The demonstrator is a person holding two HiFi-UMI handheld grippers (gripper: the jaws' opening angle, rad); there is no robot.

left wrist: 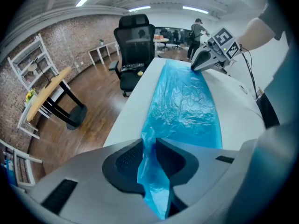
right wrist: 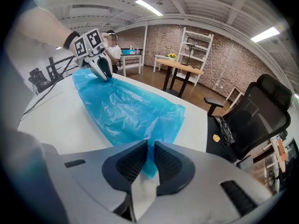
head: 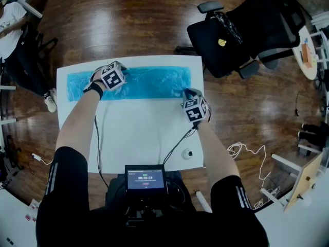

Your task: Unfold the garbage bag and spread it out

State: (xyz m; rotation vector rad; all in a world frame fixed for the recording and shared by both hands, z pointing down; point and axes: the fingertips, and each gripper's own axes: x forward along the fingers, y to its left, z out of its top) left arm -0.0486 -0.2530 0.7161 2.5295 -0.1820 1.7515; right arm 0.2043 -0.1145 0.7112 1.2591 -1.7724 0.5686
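While the garbage bag (head: pixel 134 82) already lies as a long blue strip across the upper part of the white table (head: pixel 149 138) in the head view, it's only stretched lengthwise; my read is it's still folded narrow, film crinkled all along

Right gripper (right wrist: pixel 149 158) is clamped on the bag's corner at the strip's lower right end, pads nearly together with a tab of blue film between them. Likely the anchor, so that end doesn't slide when the other side is pulled

Left gripper (left wrist: pixel 149 160) sits on the strip left of its middle. A raised pleat of film stands between its pads and they look closed on it, gap narrow. The pleat is lifted off the table there, the rest lies flat. Probably picking one layer so the fold can be drawn open toward the bare lower half of the table, where there's room

Risk: thin film, could catch both layers or slip out

Around it: black office chair (head: pixel 241 35) past the table's upper right corner, cables (head: pixel 180 138) running down the table from the grippers, small round object (head: pixel 187 153) at lower right, well apart from the bag
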